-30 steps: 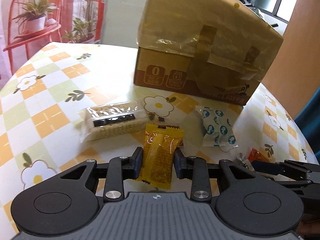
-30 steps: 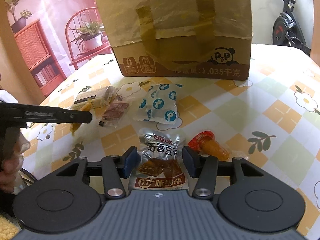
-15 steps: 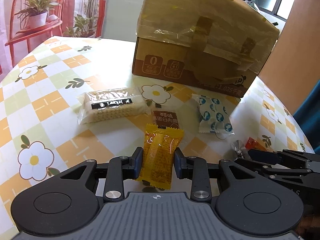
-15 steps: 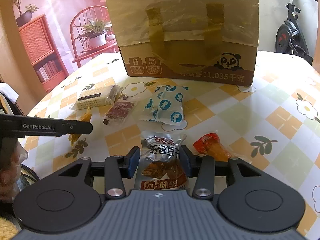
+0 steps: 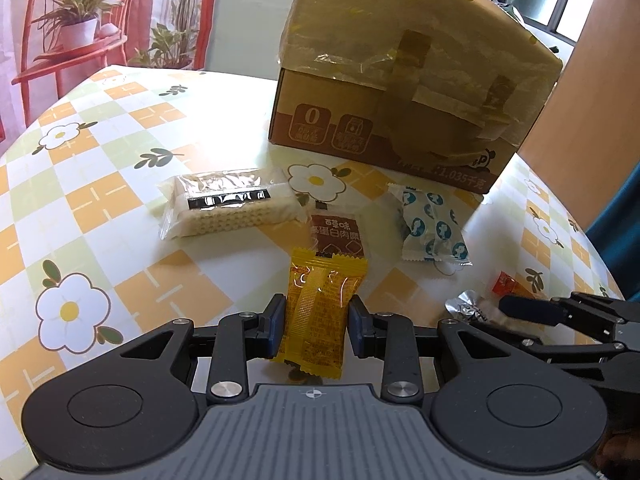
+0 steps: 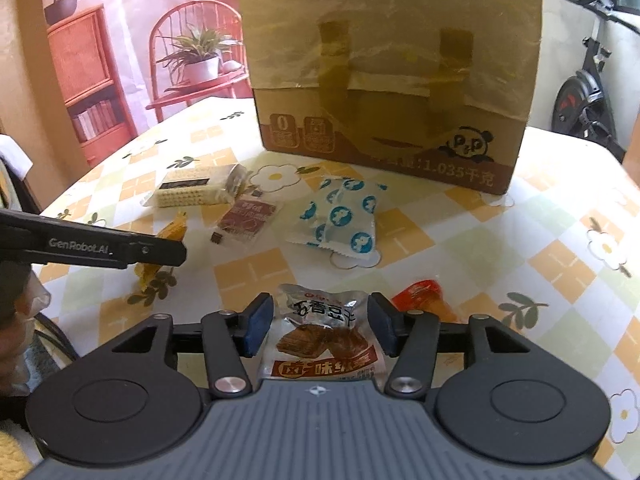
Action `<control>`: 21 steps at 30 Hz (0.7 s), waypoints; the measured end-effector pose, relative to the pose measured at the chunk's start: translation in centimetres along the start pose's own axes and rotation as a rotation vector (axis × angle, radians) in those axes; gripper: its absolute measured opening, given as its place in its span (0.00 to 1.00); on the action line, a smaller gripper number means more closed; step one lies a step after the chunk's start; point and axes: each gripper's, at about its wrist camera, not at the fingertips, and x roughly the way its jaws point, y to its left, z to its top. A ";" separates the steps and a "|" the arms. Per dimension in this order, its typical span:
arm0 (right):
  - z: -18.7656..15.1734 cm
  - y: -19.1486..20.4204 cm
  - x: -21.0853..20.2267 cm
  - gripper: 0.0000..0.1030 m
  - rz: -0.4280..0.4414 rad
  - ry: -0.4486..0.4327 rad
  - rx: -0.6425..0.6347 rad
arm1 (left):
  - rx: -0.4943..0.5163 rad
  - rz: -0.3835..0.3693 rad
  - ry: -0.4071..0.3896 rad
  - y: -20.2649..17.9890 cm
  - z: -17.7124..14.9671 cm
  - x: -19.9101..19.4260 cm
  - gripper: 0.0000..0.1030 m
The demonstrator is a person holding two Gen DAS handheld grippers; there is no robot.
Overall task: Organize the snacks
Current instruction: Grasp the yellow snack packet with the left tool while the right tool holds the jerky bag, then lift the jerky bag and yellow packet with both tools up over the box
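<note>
Since half a second earlier the right tongs (image 6: 318,322) had just been opening, and the silver tofu packet (image 6: 324,336) lay between the pads with a gap on both sides, not gripped. Left tongs (image 5: 318,326) were closed firmly on the yellow snack packet (image 5: 320,312), held above the table (image 5: 100,208). Both packets were in front of the cardboard box (image 6: 384,80), well apart from it. Picking up seemed to be the step; next the right tongs likely needed to close again on the tofu packet before lifting

Cardboard box (image 6: 384,80) ahead (left tabletop (image 5: 100,128) bare)
</note>
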 end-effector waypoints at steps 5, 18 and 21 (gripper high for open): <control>-0.1 -0.1 0.4 0.54 0.013 0.025 0.010 | -0.006 0.000 0.005 0.1 0.0 0.1 0.33; -0.9 0.9 1.4 0.60 -0.027 0.047 -0.111 | -0.006 -0.003 0.015 0.2 -0.1 0.4 0.33; -0.8 0.6 1.3 0.56 -0.012 0.043 -0.090 | -0.005 -0.001 0.012 0.2 -0.1 0.3 0.33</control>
